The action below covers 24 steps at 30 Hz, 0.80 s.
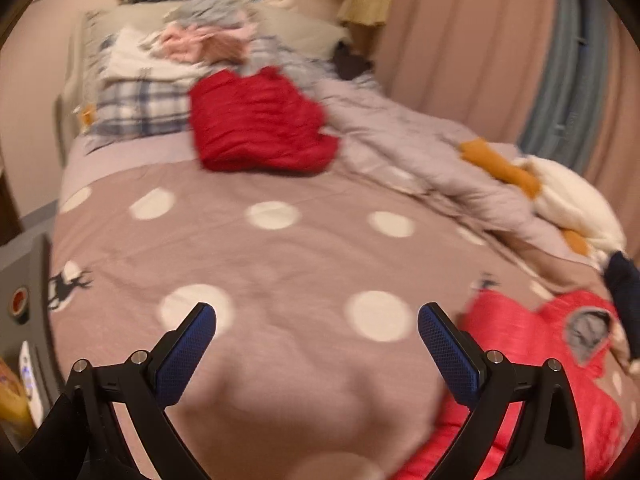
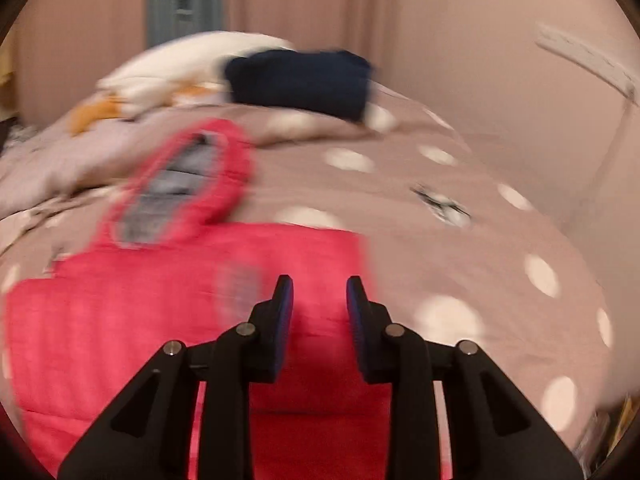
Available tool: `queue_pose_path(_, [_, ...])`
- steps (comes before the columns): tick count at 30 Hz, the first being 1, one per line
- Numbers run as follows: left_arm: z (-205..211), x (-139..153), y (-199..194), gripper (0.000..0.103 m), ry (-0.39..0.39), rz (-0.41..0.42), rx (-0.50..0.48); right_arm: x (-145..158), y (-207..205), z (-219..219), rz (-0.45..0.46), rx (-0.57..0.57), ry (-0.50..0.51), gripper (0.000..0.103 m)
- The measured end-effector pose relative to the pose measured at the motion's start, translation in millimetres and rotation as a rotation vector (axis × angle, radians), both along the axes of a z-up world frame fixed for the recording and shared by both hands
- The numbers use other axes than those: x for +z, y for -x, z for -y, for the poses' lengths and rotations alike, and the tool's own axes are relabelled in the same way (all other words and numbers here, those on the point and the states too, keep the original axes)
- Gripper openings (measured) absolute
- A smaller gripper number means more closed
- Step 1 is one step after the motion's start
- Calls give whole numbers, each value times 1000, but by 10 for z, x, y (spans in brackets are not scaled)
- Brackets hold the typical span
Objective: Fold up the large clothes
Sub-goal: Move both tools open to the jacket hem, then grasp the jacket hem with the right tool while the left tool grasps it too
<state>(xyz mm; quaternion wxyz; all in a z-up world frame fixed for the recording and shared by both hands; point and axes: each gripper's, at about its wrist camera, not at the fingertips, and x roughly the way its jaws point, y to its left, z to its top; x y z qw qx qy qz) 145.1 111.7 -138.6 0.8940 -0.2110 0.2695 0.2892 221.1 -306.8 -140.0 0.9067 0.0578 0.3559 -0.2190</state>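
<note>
A pink hooded puffer jacket [image 2: 160, 300] lies spread on the dotted brown bedspread [image 2: 460, 208], hood with grey lining pointing away. My right gripper [image 2: 320, 292] hovers low over the jacket's right part. Its jaws stand narrow, pink fabric fills the gap, and blur hides whether the pads press on it. In the left wrist view the same jacket [image 1: 532, 360] lies at the lower right. My left gripper [image 1: 316, 320] is wide open over the bare bedspread [image 1: 280, 264], just left of the jacket, with nothing between its fingers.
A folded red garment [image 1: 260, 120] lies further up the bed, with a heap of mixed clothes [image 1: 200, 40] and a plaid pillow [image 1: 140, 108] behind it. A lilac quilt [image 1: 420, 148], a white and orange plush toy [image 1: 568, 196] and a folded navy garment [image 2: 300, 80] line the curtain side.
</note>
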Motion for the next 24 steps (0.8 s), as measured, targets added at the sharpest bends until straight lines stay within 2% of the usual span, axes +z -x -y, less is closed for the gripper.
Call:
queue_pose_path(3, [326, 96, -100, 100, -31, 34, -111, -83, 163, 421, -11, -37, -164, 38])
queue_pose_path(4, [434, 118, -144, 100, -41, 40, -146, -72, 213, 483, 6, -38, -199, 46])
queue_pose_path(5, [561, 133, -203, 99, -50, 43, -188, -39, 258, 504, 30, -36, -217, 54])
queue_pose_path(7, [741, 150, -294, 96, -74, 45, -242, 59, 311, 401, 80, 8, -230, 63])
queue_pose_path(8, [826, 146, -326, 92, -85, 47, -263, 97, 333, 303, 100, 49, -236, 64])
queue_pose_path(10, [985, 92, -444, 79, -86, 13, -297, 188, 310, 76, 144, 139, -234, 64])
queue_pose_path(12, [1127, -15, -593, 60, -97, -30, -335, 203, 253, -94, 172, 200, -237, 63])
queue_pose_path(14, [1226, -205, -738, 46, -81, -60, -395, 80, 116, -193, 161, 235, -248, 56])
queue_pose_path(15, [1271, -343, -820, 46, -62, -99, -414, -17, 50, -189, 136, 232, -259, 51])
queue_pose_path(16, [1327, -490, -869, 46, -63, -127, -421, -186, -52, -184, 94, 221, -272, 36])
queue_pose_path(17, [1385, -669, -905, 46, -97, -146, -425, -380, -127, -172, 46, 215, -273, 32])
queue_pose_path(18, [1423, -777, -925, 46, -108, -155, -440, -615, -179, -184, 9, 212, -255, 32])
queue_pose_path(20, [1455, -842, -969, 46, -114, -174, -455, -865, -127, -190, 57, 237, -243, 32])
queue_pose_path(24, [1433, -855, -979, 46, -96, -169, -459, -881, -136, -158, 55, 231, -270, 32])
